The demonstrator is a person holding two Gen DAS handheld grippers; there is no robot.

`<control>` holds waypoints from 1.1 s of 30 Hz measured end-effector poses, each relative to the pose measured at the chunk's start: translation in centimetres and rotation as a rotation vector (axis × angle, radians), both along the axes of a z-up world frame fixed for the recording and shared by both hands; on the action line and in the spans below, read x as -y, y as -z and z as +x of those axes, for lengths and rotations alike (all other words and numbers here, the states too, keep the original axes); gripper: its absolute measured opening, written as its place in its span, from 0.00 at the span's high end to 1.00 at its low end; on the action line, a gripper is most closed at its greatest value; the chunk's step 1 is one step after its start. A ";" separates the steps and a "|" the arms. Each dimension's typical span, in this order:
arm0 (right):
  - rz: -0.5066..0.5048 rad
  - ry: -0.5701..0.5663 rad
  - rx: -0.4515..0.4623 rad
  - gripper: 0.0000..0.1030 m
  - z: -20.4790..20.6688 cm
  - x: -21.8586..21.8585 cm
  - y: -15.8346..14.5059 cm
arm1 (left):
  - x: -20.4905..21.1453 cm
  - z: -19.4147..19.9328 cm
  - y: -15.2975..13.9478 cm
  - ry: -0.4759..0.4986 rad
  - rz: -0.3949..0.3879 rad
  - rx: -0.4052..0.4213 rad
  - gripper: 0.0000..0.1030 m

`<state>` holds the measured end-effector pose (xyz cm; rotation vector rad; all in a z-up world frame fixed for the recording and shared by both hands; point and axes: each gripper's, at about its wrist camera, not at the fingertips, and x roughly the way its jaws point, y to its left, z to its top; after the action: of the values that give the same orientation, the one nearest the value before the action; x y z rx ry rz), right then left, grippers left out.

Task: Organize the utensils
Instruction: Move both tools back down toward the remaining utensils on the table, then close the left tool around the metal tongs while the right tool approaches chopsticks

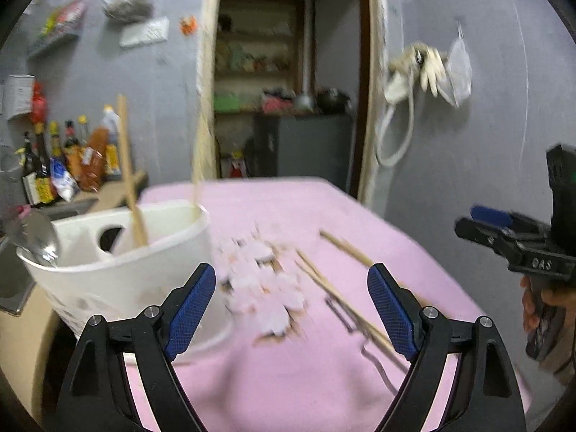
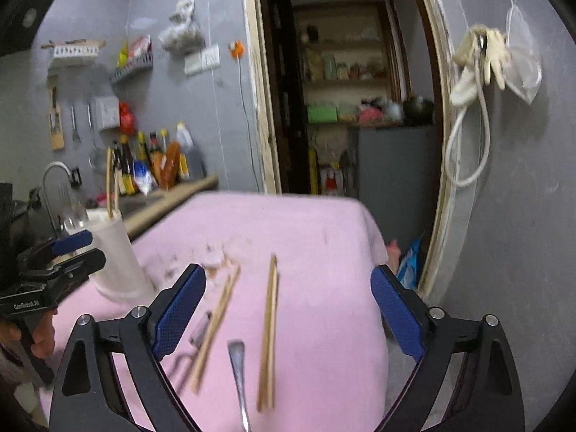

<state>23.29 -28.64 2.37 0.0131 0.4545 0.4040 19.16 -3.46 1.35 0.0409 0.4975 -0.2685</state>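
Right wrist view: right claw [image 2: 288,309] wide, empty, above pink cloth [image 2: 324,237]; chopstick pair [image 2: 268,334] between jaws, second pair [image 2: 216,324] and metal handle [image 2: 239,370] toward left jaw. Chopsticks likely light, stiff, prone to roll: pinch both mid-length. Peeler [image 2: 198,327] touching second pair, may snag. Left claw [image 1: 291,306] wide, empty; white holder [image 1: 118,270] beside its left jaw, chopsticks [image 1: 131,187] and spoon [image 1: 36,237] already inside
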 end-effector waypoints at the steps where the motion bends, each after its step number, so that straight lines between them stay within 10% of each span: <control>1: -0.007 -0.004 -0.012 0.19 0.0 0.2 0.3 | 0.4 0.2 0.4 0.010 0.010 -0.020 0.20; 14: -0.131 -0.100 -0.226 0.62 2.9 -1.4 5.3 | 3.4 5.0 4.9 0.133 0.058 -0.328 0.46; 29: -0.163 -0.130 -0.265 0.64 3.2 -1.6 6.5 | 6.0 8.4 6.9 0.186 0.039 -0.488 0.56; 33: -0.164 -0.133 -0.267 0.64 3.2 -1.7 6.5 | 6.1 9.0 6.8 0.185 0.017 -0.501 0.78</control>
<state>26.51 -26.95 -4.08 -0.1245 0.7534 0.4969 28.12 -9.53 -5.43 0.0365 0.9967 -0.4597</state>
